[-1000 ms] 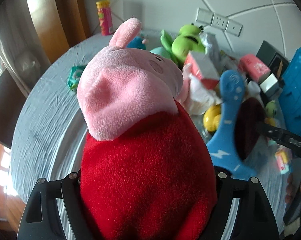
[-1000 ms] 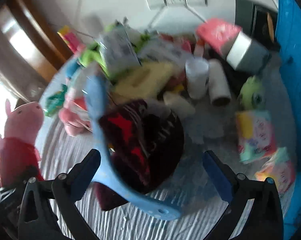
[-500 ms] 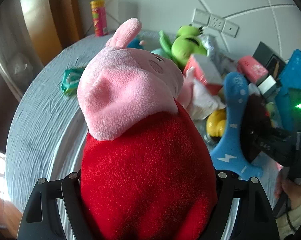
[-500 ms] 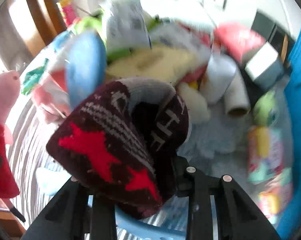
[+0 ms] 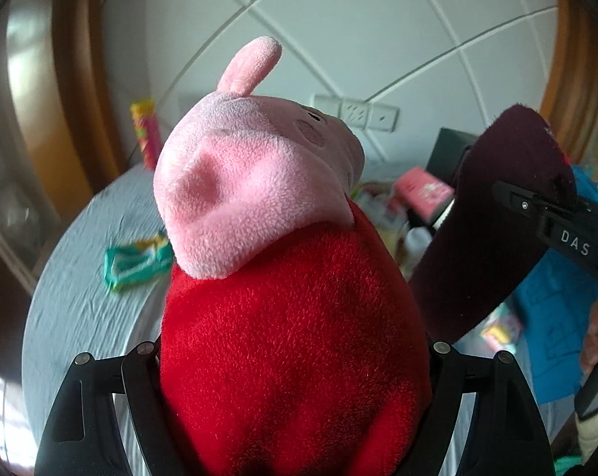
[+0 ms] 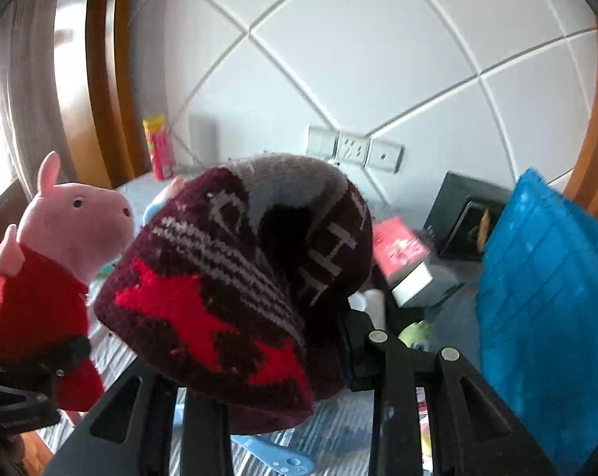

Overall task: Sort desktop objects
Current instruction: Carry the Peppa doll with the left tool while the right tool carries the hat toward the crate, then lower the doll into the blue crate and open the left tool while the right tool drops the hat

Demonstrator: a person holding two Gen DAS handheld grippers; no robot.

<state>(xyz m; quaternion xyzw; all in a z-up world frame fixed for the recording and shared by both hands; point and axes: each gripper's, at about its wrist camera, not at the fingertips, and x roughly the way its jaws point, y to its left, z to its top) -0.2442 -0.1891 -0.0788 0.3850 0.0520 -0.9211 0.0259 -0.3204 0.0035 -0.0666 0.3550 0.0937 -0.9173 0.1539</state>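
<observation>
1. Plush pig toy, soft and light, sits squeezed at its red belly in the left claw, raised above the desk.
2. Knitted hat, limp and floppy, hangs pinched in the right claw, right of the pig.
3. Beyond the pig, clutter crowds the desk.

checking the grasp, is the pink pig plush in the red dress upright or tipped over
Upright. The pink pig plush in the red dress stands head-up, its body clamped in the left gripper, off the table.
</observation>
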